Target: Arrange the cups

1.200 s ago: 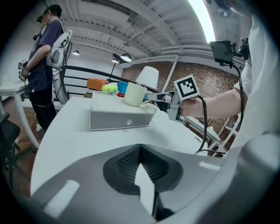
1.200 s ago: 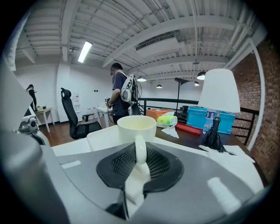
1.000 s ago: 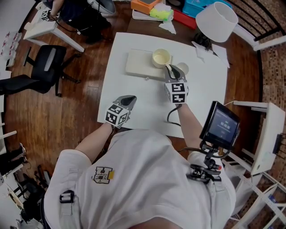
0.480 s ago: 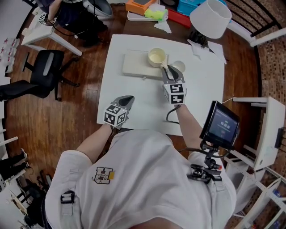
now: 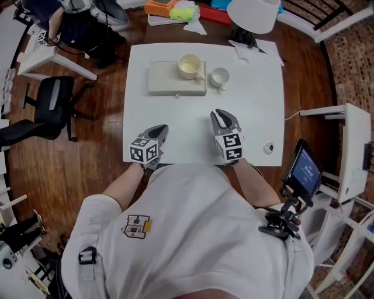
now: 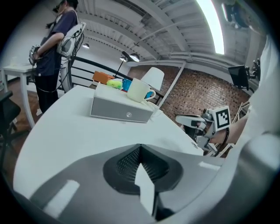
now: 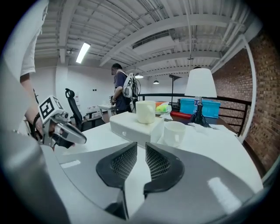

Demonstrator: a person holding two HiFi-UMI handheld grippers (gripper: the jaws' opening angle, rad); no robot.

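On the tabletop, far side, the large cup stood on a flat box, the small cup just beside it. Both lay well apart from the right gripper, whose empty, slightly parted jaws had just been closing, and the clenched left gripper. Probably between placements; any regrasp needed a forward reach.

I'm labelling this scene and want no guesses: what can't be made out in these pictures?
- Small round thing near the table's right edge: too small in the head view to name.
- Round mark on the box front: too small in the left gripper view to read.
- Lamp shade: cut off by the head view's top edge.
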